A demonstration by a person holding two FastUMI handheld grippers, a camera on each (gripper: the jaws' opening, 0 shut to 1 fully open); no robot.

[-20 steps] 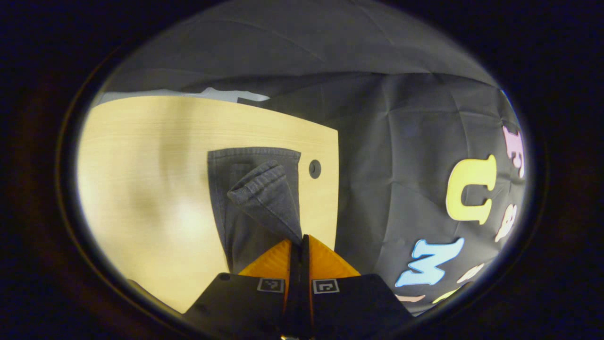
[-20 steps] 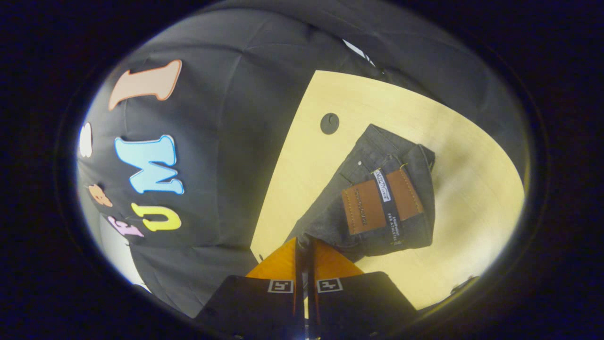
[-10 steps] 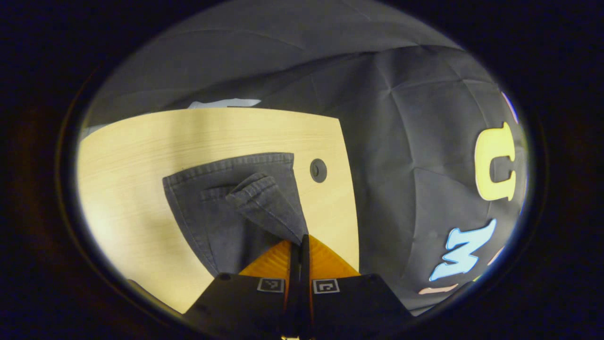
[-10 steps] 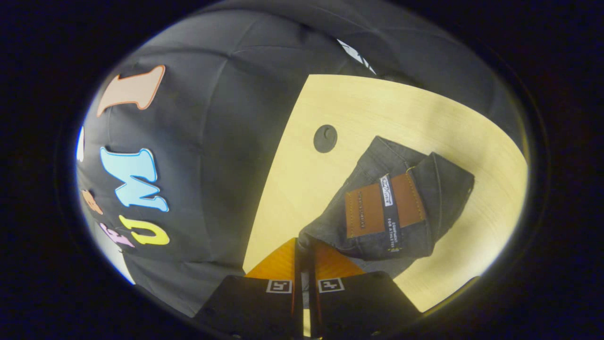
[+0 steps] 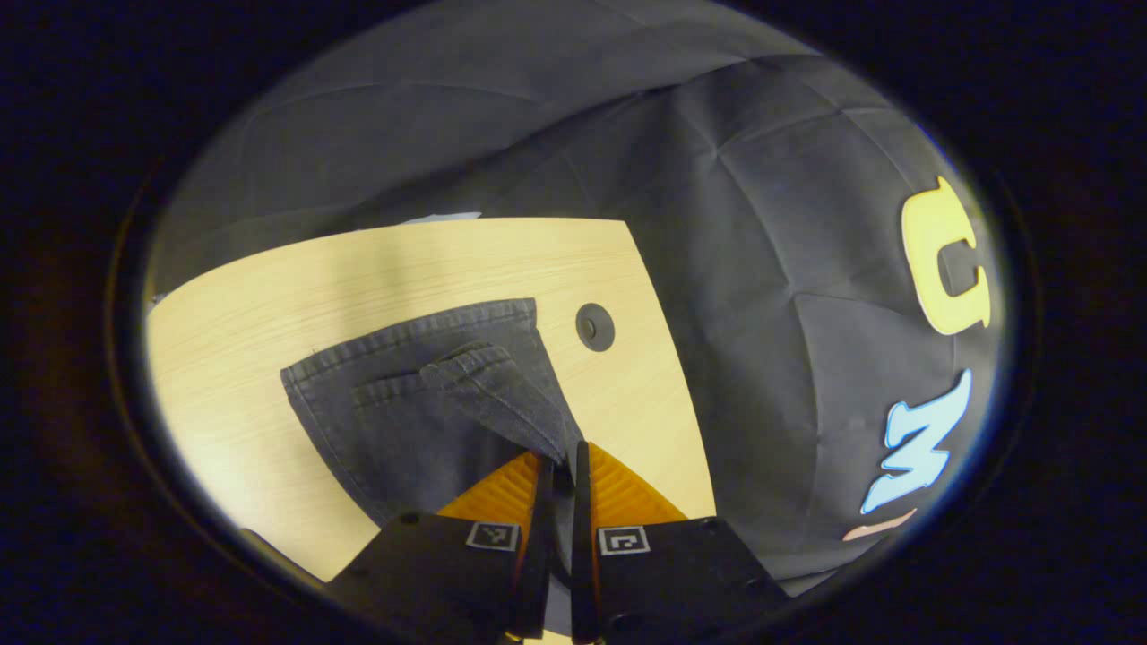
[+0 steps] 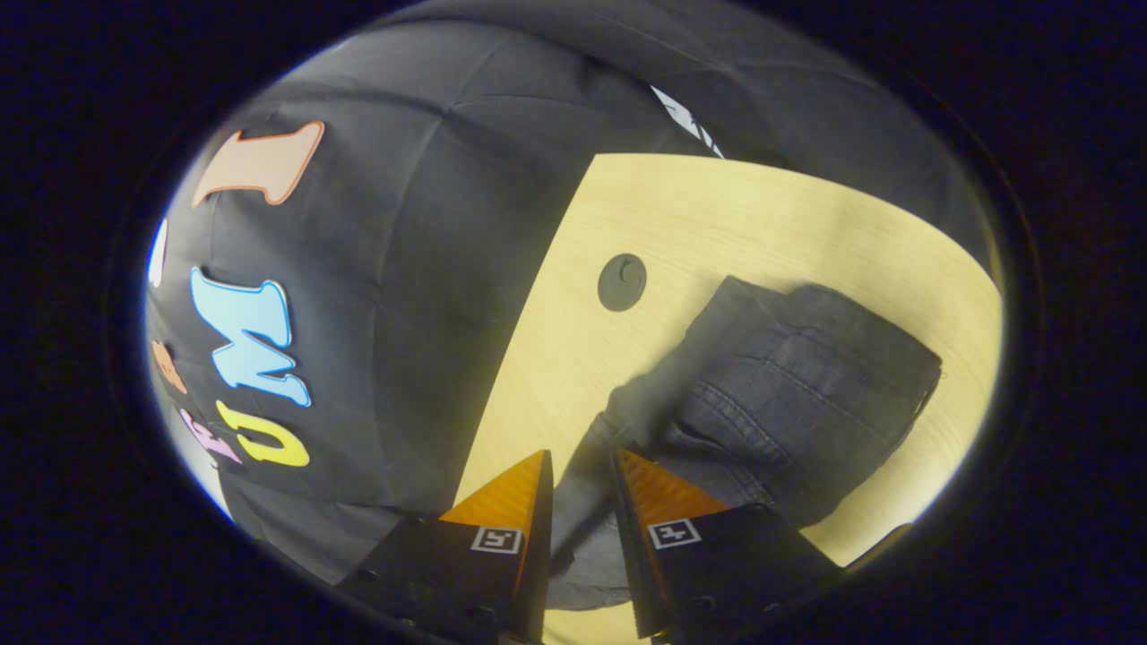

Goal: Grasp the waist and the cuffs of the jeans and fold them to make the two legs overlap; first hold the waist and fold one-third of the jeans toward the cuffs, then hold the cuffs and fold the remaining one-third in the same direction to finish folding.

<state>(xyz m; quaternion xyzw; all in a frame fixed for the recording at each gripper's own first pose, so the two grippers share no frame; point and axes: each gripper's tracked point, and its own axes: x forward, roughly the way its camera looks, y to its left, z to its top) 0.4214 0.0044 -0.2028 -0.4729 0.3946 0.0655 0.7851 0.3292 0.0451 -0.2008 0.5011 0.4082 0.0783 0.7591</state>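
The dark grey jeans (image 5: 403,430) lie folded into a compact stack on the light wooden table (image 5: 269,296). In the left gripper view a hemmed cuff corner rises off the stack into my left gripper (image 5: 560,461), which is shut on it with only a narrow gap between the orange fingers. In the right gripper view the jeans (image 6: 806,385) rest flat with their top layer laid down. My right gripper (image 6: 581,466) stands open just above their near edge, and cloth lies loose below the gap.
The jeans sit by the table's edge, beyond which the black cloth wall hangs. A round dark grommet hole (image 5: 594,326) is in the tabletop next to the stack, also seen as the hole (image 6: 621,281) in the right gripper view. Bare wood (image 6: 717,206) extends past the jeans.
The right gripper has opened and let the cloth drop; the brown leather patch is now covered by the folded layer. The left gripper has come lower and its fingers have eased apart slightly.
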